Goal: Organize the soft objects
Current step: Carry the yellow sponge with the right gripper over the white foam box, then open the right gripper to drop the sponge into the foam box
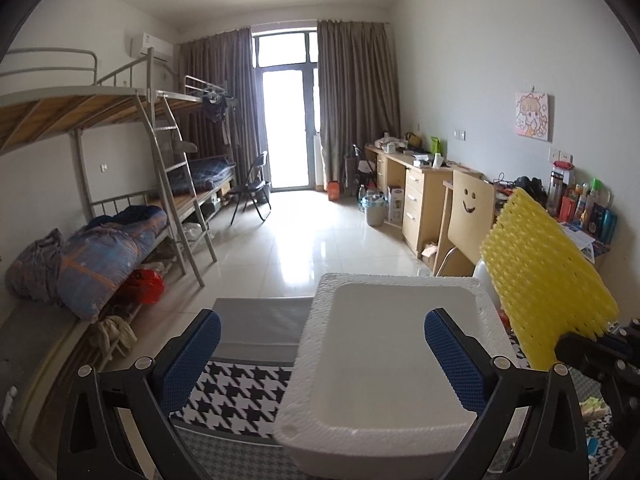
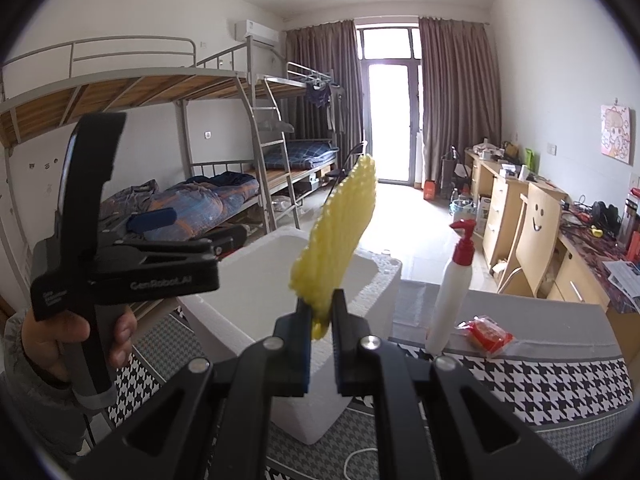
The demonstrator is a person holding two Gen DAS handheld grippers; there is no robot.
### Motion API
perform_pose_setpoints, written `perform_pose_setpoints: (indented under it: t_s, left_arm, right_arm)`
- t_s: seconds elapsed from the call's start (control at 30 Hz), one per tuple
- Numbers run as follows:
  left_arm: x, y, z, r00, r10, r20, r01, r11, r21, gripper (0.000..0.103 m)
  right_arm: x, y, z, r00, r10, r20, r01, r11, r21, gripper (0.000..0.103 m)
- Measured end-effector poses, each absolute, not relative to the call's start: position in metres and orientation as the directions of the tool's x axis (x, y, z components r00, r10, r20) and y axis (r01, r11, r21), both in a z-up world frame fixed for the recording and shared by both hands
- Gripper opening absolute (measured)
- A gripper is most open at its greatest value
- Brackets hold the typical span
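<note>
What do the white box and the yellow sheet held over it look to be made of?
White box: likely expanded polystyrene foam; matte, with a pebbled, beaded rim and thick walls. Yellow sheet: seemingly soft foam or foamed plastic netting; bumpy, slightly translucent, pinched thin where the right gripper clamps it. Exact polymer unclear.

Foam box (image 1: 384, 344): white expanded polystyrene, pebbled rim, smooth matt interior. Yellow foam sheet (image 2: 340, 232): soft, ridged, knobbly. Counter (image 2: 540, 384): woven houndstooth cloth, matt. Pump bottle (image 2: 450, 292): smooth white plastic, glossy red pump. Fingers (image 1: 192, 360): textured blue rubber-like pads on matt black plastic. Floor (image 1: 304, 240): glossy tile.
</note>
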State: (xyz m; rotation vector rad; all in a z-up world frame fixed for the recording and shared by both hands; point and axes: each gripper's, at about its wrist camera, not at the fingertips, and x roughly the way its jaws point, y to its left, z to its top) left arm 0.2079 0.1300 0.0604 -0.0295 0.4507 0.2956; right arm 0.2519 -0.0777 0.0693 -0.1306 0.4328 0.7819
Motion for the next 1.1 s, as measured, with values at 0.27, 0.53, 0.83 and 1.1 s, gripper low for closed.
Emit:
perform_pose_setpoints:
  t_s: [0.27,0.53,0.83,1.1]
  left_arm:
    - [0.195,0.139,0.063,0.859,0.293,-0.419,-0.315,0.949,0.018,0.102]
    - [0.186,0.143,0.06,0.866,0.279,-0.414,-0.308,0.951,-0.003,0.102]
    - [0.171,0.141,0.055,0.87,0.274,-0.409,-0.305,0.952,-0.011,0.102]
    - [0.16,0.145,0.044,0.863,0.277,-0.422,-0.318,0.948,-0.026,0.102]
  right_arm:
    - [0.252,-0.064,0.07,0.617,0.659,-0.43,-0.72,0.693,0.029,0.012]
    - [0.26,-0.055,0.07,0.609,0.659,-0.442,-0.717,0.695,0.048,0.012]
    - [0.265,-0.041,0.067,0.597,0.646,-0.476,-0.716,0.697,0.047,0.012]
    - [0.274,-0.031,0.058,0.571,0.647,-0.505,-0.724,0.687,0.062,0.012]
